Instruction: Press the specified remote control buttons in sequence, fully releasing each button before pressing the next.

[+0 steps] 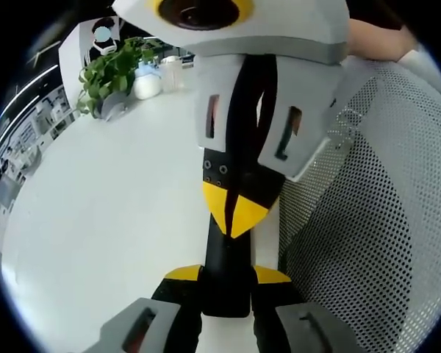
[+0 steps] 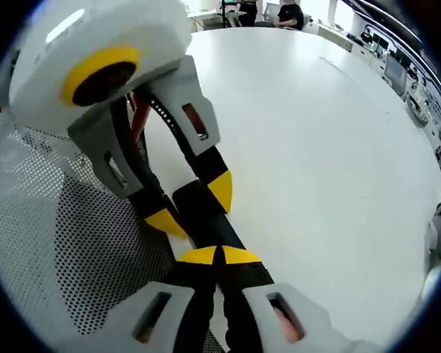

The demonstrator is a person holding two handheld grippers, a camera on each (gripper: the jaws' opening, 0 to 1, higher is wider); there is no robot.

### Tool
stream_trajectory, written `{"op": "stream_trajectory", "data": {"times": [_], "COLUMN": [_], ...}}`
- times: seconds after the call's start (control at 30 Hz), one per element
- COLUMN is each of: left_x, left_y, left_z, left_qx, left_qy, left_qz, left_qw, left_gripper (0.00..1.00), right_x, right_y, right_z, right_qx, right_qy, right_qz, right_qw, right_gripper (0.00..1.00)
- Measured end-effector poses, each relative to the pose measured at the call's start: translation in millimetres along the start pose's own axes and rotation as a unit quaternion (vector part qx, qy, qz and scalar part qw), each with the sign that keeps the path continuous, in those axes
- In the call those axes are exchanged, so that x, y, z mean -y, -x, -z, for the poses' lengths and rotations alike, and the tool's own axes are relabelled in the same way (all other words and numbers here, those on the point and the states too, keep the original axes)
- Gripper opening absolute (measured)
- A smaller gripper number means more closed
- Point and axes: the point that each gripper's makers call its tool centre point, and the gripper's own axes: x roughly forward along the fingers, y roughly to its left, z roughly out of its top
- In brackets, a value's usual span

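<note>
Jaws of the left gripper (image 1: pixel 228 276) are clamped on a slim black remote control (image 1: pixel 226 293), one yellow tip on each long side, the body running forward between them. Just ahead of those tips in the left gripper view, the right gripper (image 1: pixel 235 209) comes in from the far side with its yellow tips pinched together into one point, aimed down at the remote's top face.

In the right gripper view it's the same from the other end. The right gripper (image 2: pixel 220 255) is clenched with nothing between its tips, and they sit at or on the near end of the remote control (image 2: pixel 209 220). The left gripper (image 2: pixel 193 206) holds the remote from the side just beyond.

Contact looks like touching, but whether a button is actually pressed down can't be told. The buttons themselves are hidden under the tips and the black body.

Progress, as a judgement: the remote is held steady and the poker tip is on it, so this is mid-sequence or a first press. Which button, how many are done and how many are left can't be read from these frames. A full release before the next press is yet to come.

Further out is a white table (image 1: pixel 110 213). A mesh chair back (image 1: pixel 367 220) is beside the grippers, and a potted plant (image 1: pixel 114 73) and white bottles (image 1: pixel 148 82) sit at the table's far edge.
</note>
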Motion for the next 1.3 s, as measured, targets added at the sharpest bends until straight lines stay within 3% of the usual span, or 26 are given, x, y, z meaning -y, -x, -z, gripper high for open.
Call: {"op": "stream_trajectory", "data": {"times": [1.3], "left_x": [-0.3], "left_y": [-0.7], "left_z": [0.6], "left_qx": [0.003], "left_qy": [0.001], "left_qz": [-0.001], "left_qw": [1.0000], "left_gripper": [0.25], "right_x": [-1.1], "right_y": [-0.5], "right_z": [0.4], "right_qx": [0.002], "right_qy": [-0.012], "right_qz": [-0.002], "right_qw": [0.9999], "right_gripper": [0.00]}}
